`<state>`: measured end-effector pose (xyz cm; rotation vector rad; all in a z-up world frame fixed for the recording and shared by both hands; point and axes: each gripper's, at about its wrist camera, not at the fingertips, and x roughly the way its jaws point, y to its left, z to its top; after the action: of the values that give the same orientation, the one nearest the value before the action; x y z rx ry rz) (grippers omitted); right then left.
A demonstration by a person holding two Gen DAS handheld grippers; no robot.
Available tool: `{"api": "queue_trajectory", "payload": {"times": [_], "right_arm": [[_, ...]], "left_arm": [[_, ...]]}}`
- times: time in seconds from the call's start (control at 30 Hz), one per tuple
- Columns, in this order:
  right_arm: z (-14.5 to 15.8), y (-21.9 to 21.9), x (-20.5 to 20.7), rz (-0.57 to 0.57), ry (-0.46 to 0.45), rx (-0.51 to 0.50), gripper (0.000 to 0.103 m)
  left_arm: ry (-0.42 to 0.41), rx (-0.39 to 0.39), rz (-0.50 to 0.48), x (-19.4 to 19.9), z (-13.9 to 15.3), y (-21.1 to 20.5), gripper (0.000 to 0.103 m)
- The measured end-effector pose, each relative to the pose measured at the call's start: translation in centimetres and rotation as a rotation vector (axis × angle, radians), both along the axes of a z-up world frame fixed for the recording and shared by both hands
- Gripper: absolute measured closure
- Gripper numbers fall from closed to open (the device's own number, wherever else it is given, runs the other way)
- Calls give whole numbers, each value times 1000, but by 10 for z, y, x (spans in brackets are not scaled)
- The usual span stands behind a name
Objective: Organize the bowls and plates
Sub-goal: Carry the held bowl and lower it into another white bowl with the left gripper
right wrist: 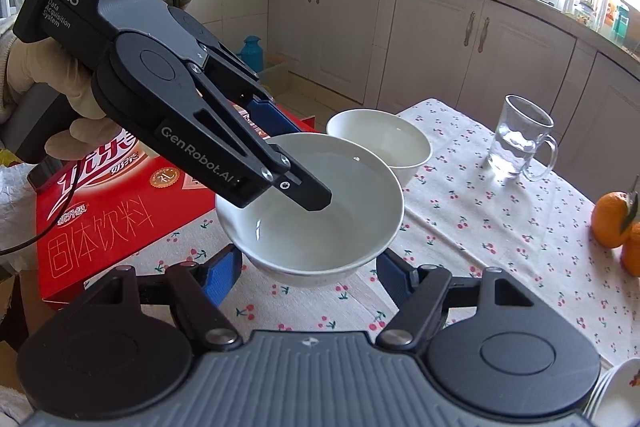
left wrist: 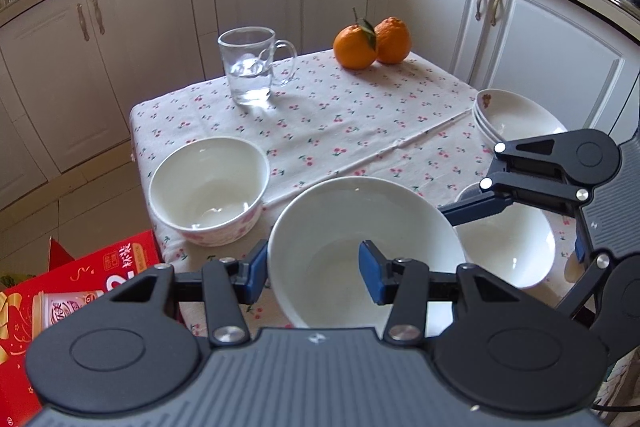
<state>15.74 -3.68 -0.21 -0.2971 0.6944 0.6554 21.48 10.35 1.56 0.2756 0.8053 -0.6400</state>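
Observation:
My left gripper is shut on the rim of a plain white bowl, one blue pad outside the wall and one inside. The right wrist view shows that bowl lifted off the cloth, with the left gripper reaching in from the upper left. My right gripper has its pads apart on either side of the bowl's base, and neither visibly presses on it. One of its pads hangs over a second white bowl on the table. A cherry-patterned bowl stands at the left edge. Stacked plates sit far right.
A cherry-print cloth covers the small table. On it stand a glass mug with water and two oranges at the far side. A red carton lies off the left edge. A gloved hand holds the left gripper. Cabinets ring the table.

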Motion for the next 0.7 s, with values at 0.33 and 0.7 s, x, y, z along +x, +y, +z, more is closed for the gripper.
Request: {"api": "queue_trajectory", "payload": {"times": [0.33, 0.7], "right_arm": [[16, -34, -26, -50, -39, -2, 25], [25, -76, -51, -131, -68, 7, 24]], "left_arm": [[-22, -10, -58, -14, 12, -36, 56], [-22, -24, -136, -21, 8, -82, 56]]}}
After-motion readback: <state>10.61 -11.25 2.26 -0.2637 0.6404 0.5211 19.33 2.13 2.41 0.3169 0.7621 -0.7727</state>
